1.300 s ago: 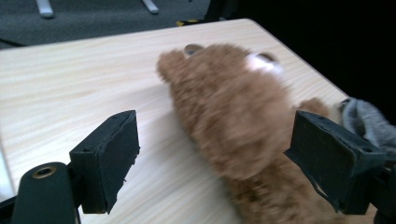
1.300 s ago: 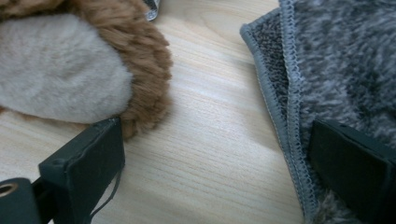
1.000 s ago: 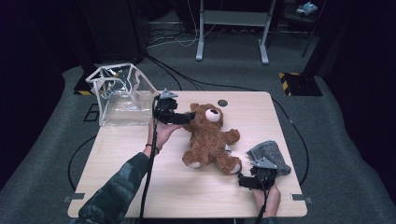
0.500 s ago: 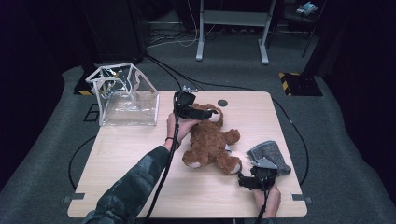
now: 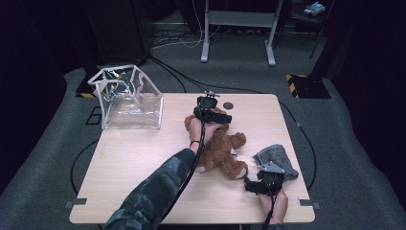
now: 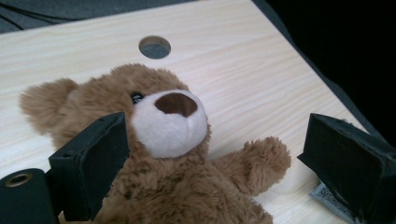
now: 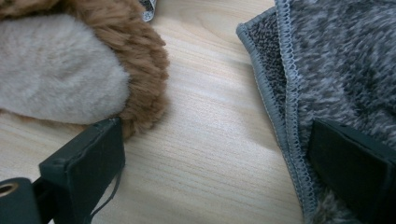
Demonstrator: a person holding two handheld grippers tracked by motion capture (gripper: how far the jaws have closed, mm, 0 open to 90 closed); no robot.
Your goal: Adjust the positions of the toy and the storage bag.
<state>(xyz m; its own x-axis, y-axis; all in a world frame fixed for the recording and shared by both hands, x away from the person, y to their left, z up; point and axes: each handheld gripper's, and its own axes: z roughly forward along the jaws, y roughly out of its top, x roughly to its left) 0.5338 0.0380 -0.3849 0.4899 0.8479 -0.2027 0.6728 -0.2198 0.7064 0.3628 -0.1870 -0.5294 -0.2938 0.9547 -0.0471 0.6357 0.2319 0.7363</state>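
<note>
— Teddy bear [image 5: 221, 148] lies on its back mid-table, well right of the clear bag [image 5: 128, 98]. The left gripper [image 5: 214, 115] has swung from the bag's side to over the bear's head.

— Holding it?

— No, jaws spread wide, probably lining up. The right gripper [image 5: 259, 185], also released, sits by the bear's foot, near the grey cloth [image 5: 277, 160].

The left hand [image 5: 197, 128] covers the teddy bear [image 5: 225, 151] head (high view).
</note>
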